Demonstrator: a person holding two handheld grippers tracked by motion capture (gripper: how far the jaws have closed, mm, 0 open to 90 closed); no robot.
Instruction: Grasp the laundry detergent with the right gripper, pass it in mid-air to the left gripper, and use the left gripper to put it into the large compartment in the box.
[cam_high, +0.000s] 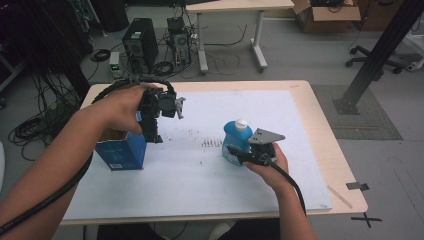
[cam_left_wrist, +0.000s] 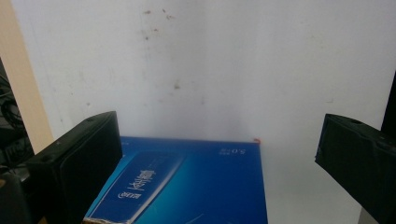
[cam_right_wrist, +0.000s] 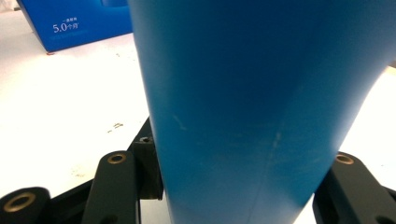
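Right gripper (cam_high: 239, 154) clamped on blue bottle (cam_high: 236, 142), label side hidden; left gripper (cam_high: 153, 131) wide, empty, above blue box (cam_high: 121, 154); box print reads "5.0", rest illegible.

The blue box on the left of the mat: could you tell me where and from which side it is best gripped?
Probably by one upright side wall near its open top, from above. The blue box stands upright with its top open, and the left hand-held gripper hangs over it, jaws wide apart and pointing down, so one jaw could slip inside and one outside.
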